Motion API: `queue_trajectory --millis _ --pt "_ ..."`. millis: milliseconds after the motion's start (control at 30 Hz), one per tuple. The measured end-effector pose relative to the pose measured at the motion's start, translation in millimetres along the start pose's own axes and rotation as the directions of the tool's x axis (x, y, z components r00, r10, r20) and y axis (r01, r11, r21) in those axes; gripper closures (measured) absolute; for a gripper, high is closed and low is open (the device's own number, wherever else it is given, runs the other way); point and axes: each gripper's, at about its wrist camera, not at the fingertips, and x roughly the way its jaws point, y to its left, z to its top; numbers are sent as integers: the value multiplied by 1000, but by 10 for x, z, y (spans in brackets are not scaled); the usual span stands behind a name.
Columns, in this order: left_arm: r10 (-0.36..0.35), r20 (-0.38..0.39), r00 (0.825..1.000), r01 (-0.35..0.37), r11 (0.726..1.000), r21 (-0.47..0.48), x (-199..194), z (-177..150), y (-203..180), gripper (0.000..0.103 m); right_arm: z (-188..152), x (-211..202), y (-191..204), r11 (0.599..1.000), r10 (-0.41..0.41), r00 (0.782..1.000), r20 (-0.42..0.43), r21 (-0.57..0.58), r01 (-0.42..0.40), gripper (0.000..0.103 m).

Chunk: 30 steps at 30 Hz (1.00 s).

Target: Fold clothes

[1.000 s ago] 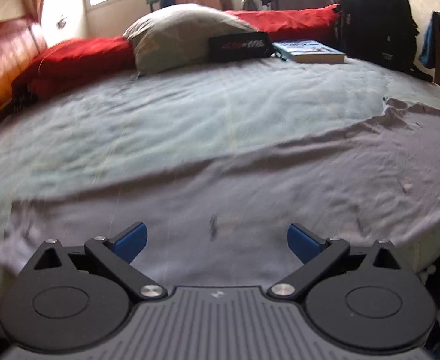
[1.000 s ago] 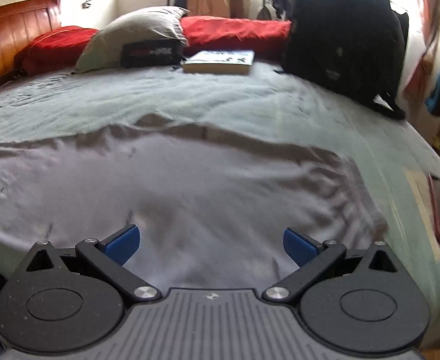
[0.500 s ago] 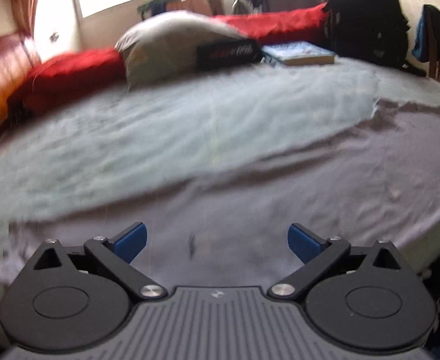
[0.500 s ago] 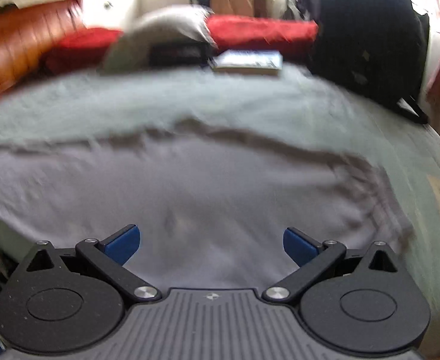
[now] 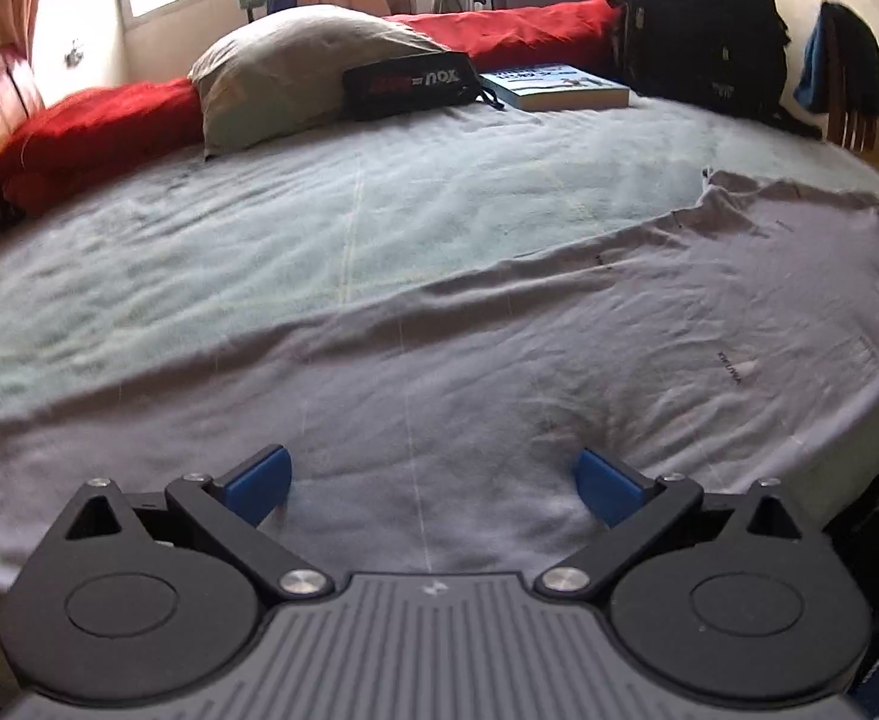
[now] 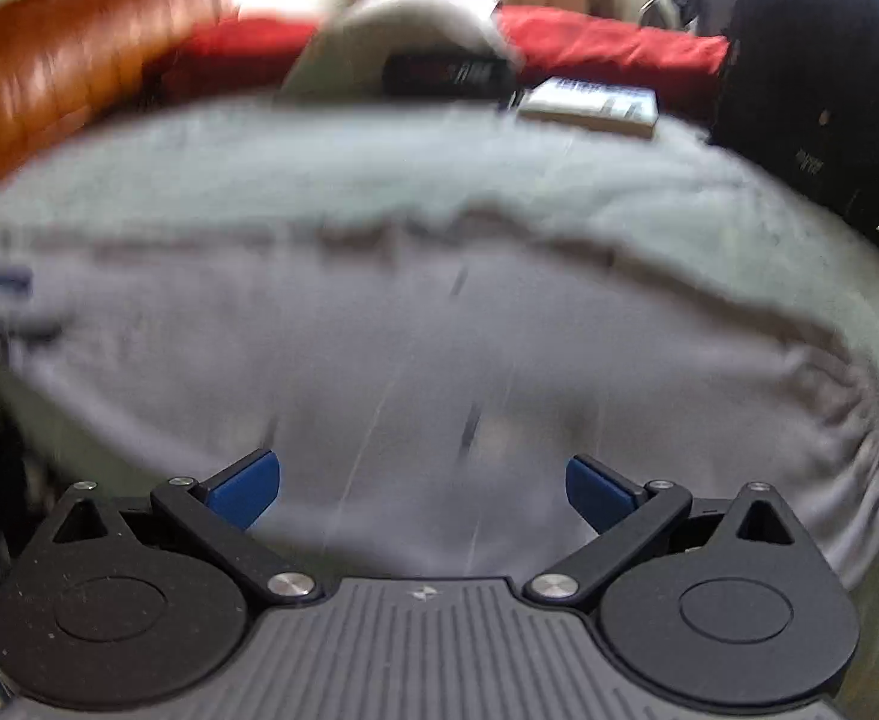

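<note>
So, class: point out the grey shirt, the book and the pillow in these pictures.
shirt [image 5: 499,372], left wrist view, middle of the spread grey cloth.
book [image 5: 559,87], left wrist view, its top cover.
pillow [image 5: 295,69], left wrist view, middle of its near face.

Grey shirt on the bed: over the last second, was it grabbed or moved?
No grab. Both cameras swung: the right gripper view is motion-blurred and shows more of the orange headboard. The grey shirt lies spread flat as before; left gripper and right both stay open.
</note>
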Motion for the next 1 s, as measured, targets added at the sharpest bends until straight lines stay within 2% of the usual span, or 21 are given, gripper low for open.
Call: queue_trajectory --millis 100,267,700,800,900,1000 --pt "0 2 1000 0 1000 -8 13 -3 -20 2 341 130 -202 1000 -12 998 63 26 10 0" --pt "-26 4 1000 26 999 -44 1 -48 54 2 754 630 -376 999 28 997 66 45 -31 0" --pt "-38 24 999 39 997 -61 23 -58 146 1 963 962 -147 997 -70 997 -31 -27 70 0" --pt "-48 31 998 51 996 -69 22 -80 169 1 1010 1196 -18 991 -119 991 -62 -69 115 0" --pt "-54 35 998 56 996 -73 21 -91 182 1 991 1391 -46 990 -125 989 -84 -70 119 0" --pt "-55 38 998 57 996 -74 21 -94 181 1 1027 1237 -63 994 -101 991 -86 -61 96 0"
